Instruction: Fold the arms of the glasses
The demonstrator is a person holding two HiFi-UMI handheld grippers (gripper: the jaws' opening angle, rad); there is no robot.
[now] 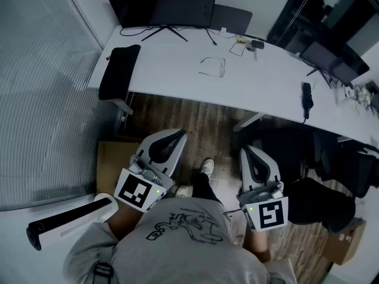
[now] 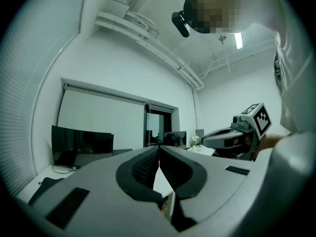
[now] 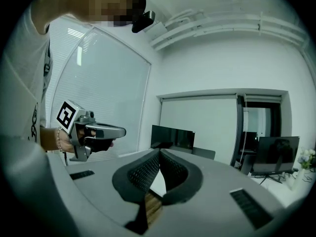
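Note:
The clear-framed glasses (image 1: 212, 67) lie on the white desk (image 1: 177, 70), arms unfolded, near its middle. Both grippers hang over the wooden floor in front of the desk, well short of the glasses. My left gripper (image 1: 177, 136) points toward the desk with its jaws shut and nothing between them; in the left gripper view its pads (image 2: 148, 164) meet. My right gripper (image 1: 247, 151) is likewise shut and empty, its pads (image 3: 170, 169) pressed together in the right gripper view. Each gripper shows in the other's view, the right gripper (image 2: 210, 140) and the left gripper (image 3: 121, 131).
A dark monitor (image 1: 163, 5) stands at the desk's back, a black pad (image 1: 118, 70) lies at its left end. Small items and cables (image 1: 246, 42) sit behind the glasses. A black handset (image 1: 306, 96) and laptop (image 1: 328, 61) are right. A white device (image 1: 71, 220) lies on the floor.

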